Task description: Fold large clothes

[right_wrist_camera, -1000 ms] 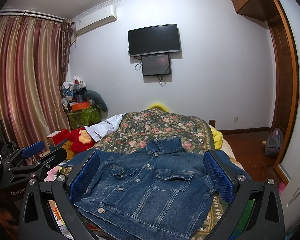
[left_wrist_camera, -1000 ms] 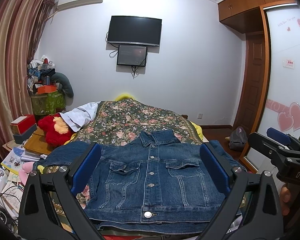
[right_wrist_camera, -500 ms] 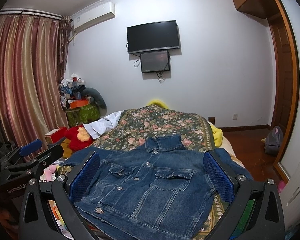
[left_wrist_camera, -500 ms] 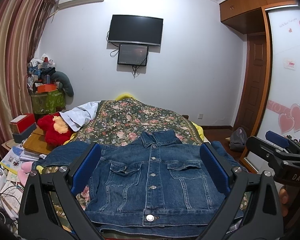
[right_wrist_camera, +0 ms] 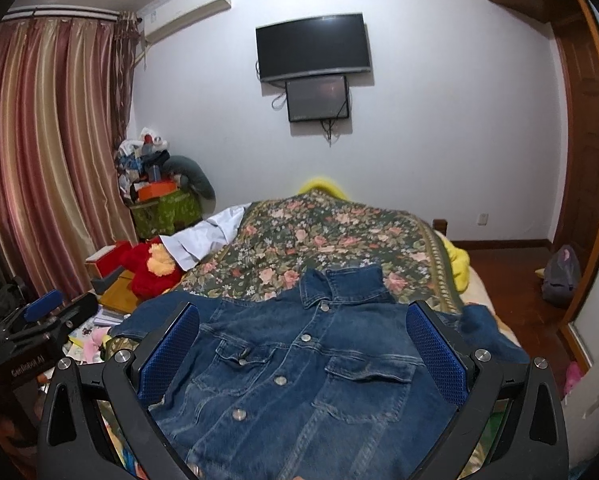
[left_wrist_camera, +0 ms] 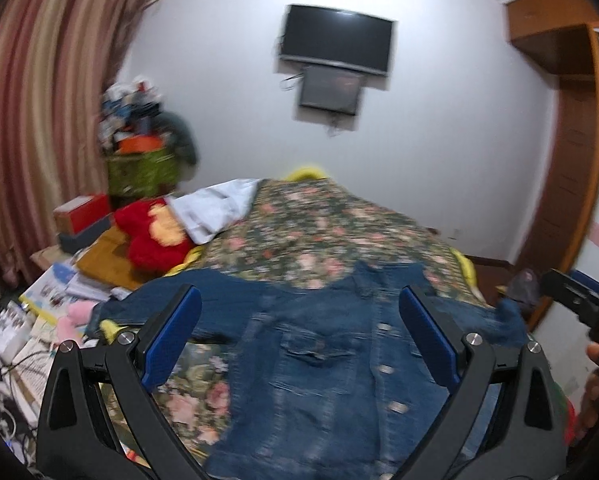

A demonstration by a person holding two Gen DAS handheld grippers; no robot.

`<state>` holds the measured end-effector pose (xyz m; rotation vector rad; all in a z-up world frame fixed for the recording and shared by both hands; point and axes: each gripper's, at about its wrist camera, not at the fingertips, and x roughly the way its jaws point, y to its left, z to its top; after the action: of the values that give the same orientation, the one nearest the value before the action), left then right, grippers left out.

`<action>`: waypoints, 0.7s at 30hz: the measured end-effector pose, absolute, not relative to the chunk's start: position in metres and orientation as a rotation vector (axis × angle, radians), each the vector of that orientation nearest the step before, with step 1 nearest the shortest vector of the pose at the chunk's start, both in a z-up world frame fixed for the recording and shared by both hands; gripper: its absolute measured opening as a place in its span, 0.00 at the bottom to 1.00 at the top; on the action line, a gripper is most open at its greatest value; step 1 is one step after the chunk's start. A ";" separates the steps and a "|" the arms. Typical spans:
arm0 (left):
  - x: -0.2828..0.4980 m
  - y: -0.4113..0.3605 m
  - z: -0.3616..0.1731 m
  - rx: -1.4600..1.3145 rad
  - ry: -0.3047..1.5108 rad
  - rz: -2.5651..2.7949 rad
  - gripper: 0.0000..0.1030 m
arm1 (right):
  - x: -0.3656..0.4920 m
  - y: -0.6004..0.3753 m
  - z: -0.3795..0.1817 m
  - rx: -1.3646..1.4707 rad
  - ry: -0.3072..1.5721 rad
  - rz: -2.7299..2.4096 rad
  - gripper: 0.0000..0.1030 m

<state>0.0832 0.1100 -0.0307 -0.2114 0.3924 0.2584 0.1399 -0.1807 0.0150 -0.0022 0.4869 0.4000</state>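
The left gripper has just swung toward nine o'clock, blurring its view, while the denim jacket lies unfolded, front up, on the floral bedspread, both grippers' jaws wide apart and empty, so folding seems about to start.

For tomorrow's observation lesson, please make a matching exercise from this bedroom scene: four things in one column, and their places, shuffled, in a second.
Things:
1. denim jacket
2. television
3. red plush toy
4. air conditioner

Places:
A. high beside the curtains
B. left of the bed
C. spread on the floral bedspread
D. middle of the wall

Pairs: 1-C, 2-D, 3-B, 4-A
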 end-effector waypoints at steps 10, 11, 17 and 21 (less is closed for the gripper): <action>0.151 0.239 -0.103 -0.329 0.607 0.458 0.97 | 0.252 -0.116 -0.034 -0.078 0.634 0.366 1.00; 0.156 0.252 -0.113 -0.337 0.637 0.481 0.97 | 0.261 -0.110 -0.040 -0.106 0.650 0.357 1.00; 0.173 0.314 -0.173 -0.510 0.804 0.496 0.97 | 0.312 -0.062 -0.094 -0.287 0.763 0.366 1.00; 0.175 0.333 -0.202 -0.664 0.861 0.412 0.97 | 0.335 -0.030 -0.133 -0.340 0.868 0.430 1.00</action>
<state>0.1755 0.3333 -0.2020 -0.6641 0.8612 0.4118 0.3351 -0.0299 -0.1334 -0.3403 0.8678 0.4300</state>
